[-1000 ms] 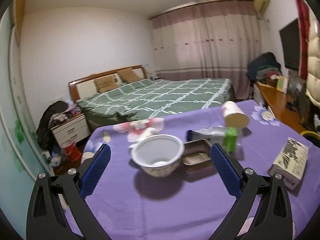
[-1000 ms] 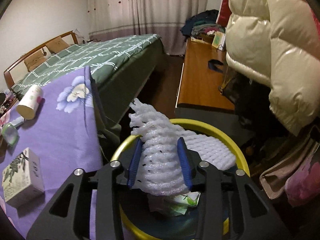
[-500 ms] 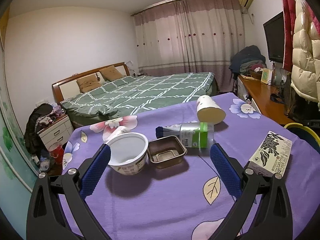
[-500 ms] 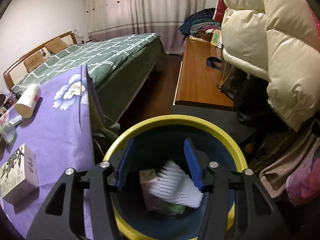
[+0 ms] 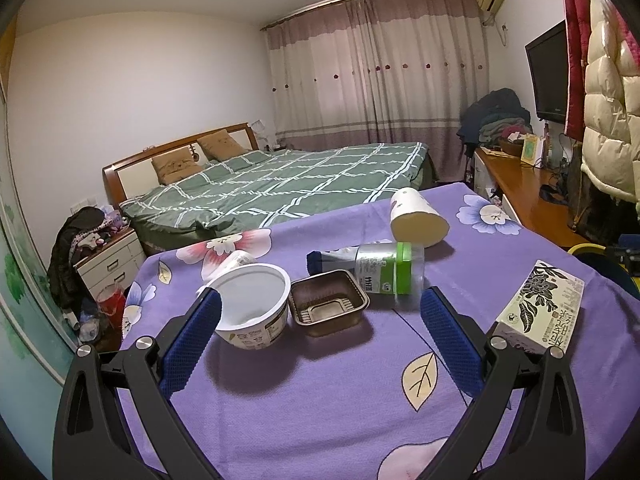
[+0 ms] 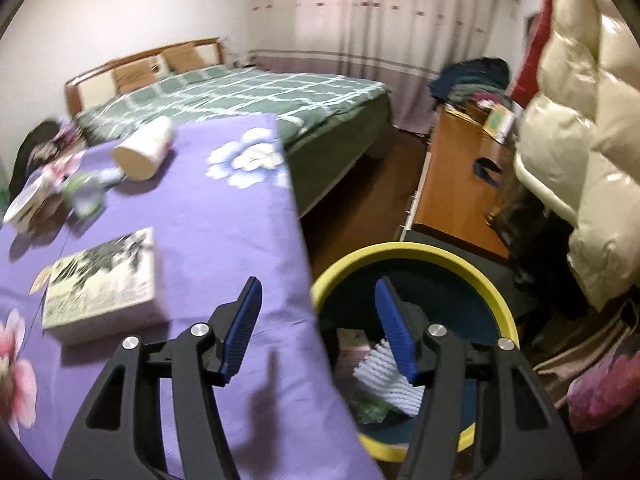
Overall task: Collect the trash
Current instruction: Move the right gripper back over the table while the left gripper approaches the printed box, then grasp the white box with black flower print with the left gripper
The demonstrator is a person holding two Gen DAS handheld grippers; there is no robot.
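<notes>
As right claw (image 6: 318,324) opens, foam net (image 6: 390,380) binned below

A bed (image 5: 288,184) with a green checked cover and wooden headboard (image 5: 176,152) stands against the far white wall (image 5: 140,92). Pale pink curtains (image 5: 380,68) hang floor-length behind it. A white nightstand (image 5: 108,262) sits at left; a long wooden sideboard (image 5: 524,196) runs along the right under a dark television (image 5: 548,76).

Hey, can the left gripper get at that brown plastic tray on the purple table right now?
Probably yes. The left gripper is open and empty, and the brown tray lies just ahead between its fingers, though the white tub sits close beside it.
</notes>
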